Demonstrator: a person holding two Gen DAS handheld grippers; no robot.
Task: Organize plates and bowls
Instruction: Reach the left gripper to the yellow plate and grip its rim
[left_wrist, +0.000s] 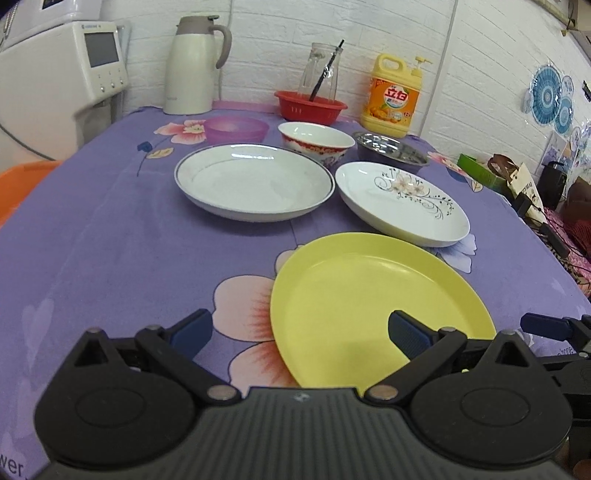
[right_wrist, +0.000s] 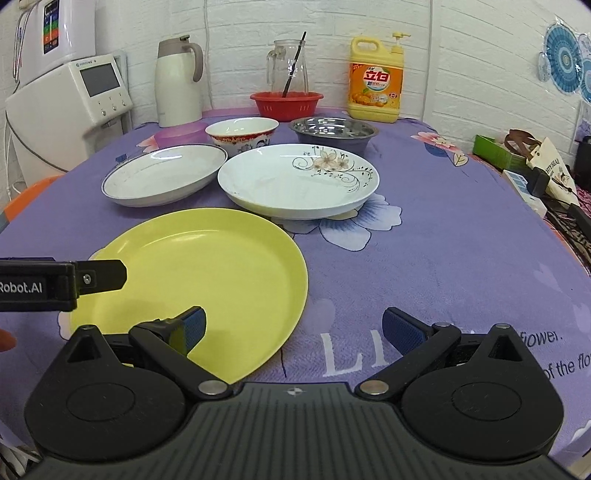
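Note:
A yellow plate (left_wrist: 373, 291) (right_wrist: 199, 273) lies nearest on the purple floral tablecloth. Behind it lie a blue-rimmed white plate (left_wrist: 255, 181) (right_wrist: 162, 173) and a flower-patterned white plate (left_wrist: 402, 201) (right_wrist: 295, 181). Further back stand a purple bowl (left_wrist: 236, 129) (right_wrist: 177, 134), a red-patterned white bowl (left_wrist: 316, 142) (right_wrist: 242, 134) and a steel bowl (left_wrist: 391, 147) (right_wrist: 332, 131). My left gripper (left_wrist: 301, 332) is open and empty, its right finger over the yellow plate's near part. My right gripper (right_wrist: 295, 328) is open and empty, its left finger over the yellow plate's near right part.
At the back stand a thermos jug (left_wrist: 192, 62) (right_wrist: 177, 81), a red basket (left_wrist: 310, 105) (right_wrist: 286, 103) with a glass pitcher (left_wrist: 321, 70), and a detergent bottle (left_wrist: 393, 96) (right_wrist: 375, 79). A white appliance (left_wrist: 62, 74) stands left. Bags and boxes (right_wrist: 535, 162) crowd the right edge.

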